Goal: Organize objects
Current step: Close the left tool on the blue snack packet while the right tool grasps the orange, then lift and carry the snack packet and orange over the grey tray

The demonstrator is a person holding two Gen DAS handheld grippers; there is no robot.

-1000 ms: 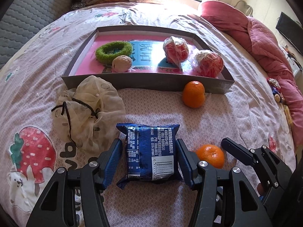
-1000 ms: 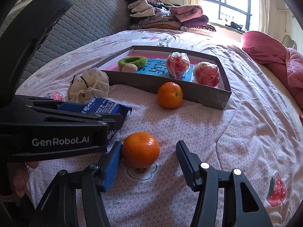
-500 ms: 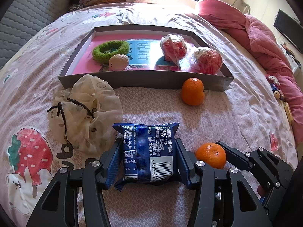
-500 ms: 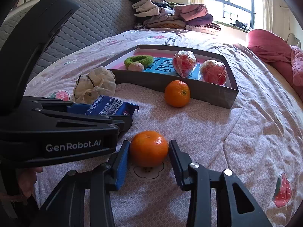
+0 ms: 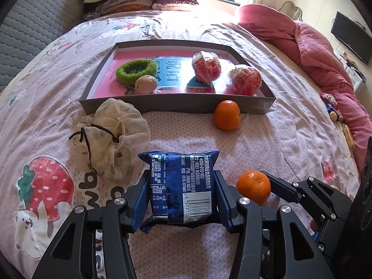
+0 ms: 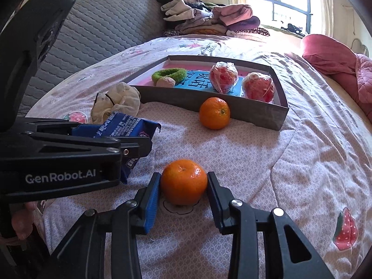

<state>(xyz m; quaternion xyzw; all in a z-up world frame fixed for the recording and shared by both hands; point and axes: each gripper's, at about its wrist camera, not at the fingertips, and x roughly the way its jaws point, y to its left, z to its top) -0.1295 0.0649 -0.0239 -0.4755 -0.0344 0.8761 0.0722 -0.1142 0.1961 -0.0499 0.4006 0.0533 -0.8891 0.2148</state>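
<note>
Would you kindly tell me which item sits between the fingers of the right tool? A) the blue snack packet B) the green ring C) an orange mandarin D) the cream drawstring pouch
C: the right tool has closed on the near mandarin, with both pads against its sides.

- Blue snack packet (image 5: pixel 180 187): glossy printed plastic film, crinkled, with crimped ends.
- Near orange (image 6: pixel 183 181): shiny, finely pitted peel.
- Left tool (image 5: pixel 181 200) and right tool (image 6: pixel 183 187): matt black plastic arms, bright metal screw heads, blue ribbed pads.
- Tray (image 5: pixel 162 104): matt grey cardboard walls, glossy printed floor.
- Drawstring pouch (image 5: pixel 111 137): thin, sheer cream cloth, black cord.
- Bed cover (image 5: pixel 267 139): soft matt printed cloth, creased.
- Green ring (image 5: pixel 136 68): fuzzy fibre.
</note>
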